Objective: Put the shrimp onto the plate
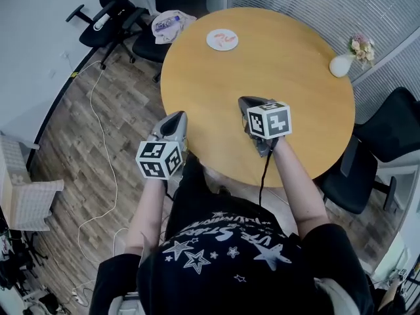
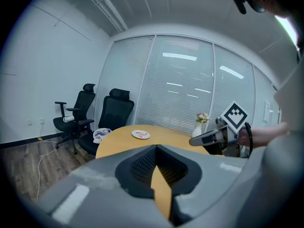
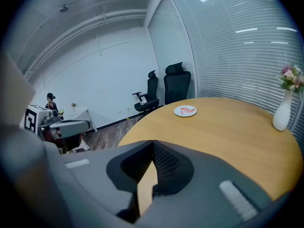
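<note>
A small white plate [image 1: 222, 40] lies at the far side of the round wooden table [image 1: 289, 77], with orange-red shrimp [image 1: 226, 38] lying on it. The same plate [image 2: 140, 135] shows far off in the left gripper view, and the plate [image 3: 185, 111] in the right gripper view too. My left gripper [image 1: 174, 118] hovers at the table's near left edge, jaws together and nothing in them. My right gripper [image 1: 248, 102] is over the near part of the table, shut and empty. Both are far from the plate.
A white vase with flowers [image 1: 341, 64] stands at the table's far right edge. Black office chairs [image 1: 108, 18] stand beyond the table at the left, one bearing a bag [image 1: 172, 23], and another chair [image 1: 367, 159] is at the right. A cable [image 1: 98, 130] runs over the wooden floor.
</note>
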The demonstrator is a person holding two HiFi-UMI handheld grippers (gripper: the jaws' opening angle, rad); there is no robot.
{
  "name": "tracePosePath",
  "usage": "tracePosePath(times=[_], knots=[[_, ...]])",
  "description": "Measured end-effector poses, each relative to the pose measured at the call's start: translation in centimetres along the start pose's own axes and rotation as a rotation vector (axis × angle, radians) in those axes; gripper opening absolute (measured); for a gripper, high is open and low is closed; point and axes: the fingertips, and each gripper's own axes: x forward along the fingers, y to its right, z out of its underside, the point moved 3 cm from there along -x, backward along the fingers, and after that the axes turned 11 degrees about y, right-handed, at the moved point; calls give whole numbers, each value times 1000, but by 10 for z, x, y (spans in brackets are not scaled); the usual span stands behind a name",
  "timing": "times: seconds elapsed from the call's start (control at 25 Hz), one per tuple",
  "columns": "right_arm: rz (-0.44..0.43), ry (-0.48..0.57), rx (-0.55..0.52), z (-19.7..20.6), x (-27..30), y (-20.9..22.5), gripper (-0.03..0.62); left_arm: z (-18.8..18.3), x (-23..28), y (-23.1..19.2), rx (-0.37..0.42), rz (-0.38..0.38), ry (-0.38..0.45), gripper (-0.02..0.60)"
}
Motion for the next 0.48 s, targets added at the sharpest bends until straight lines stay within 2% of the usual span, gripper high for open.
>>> tracePosePath(times=[0.24,0.48], knots=[[-78,7,-1,15,-25,-19,3,2,-42,12,3,-73,16,2],[-144,20,-17,21,-33,-44,2,1,-72,6,2,-131,18,2]])
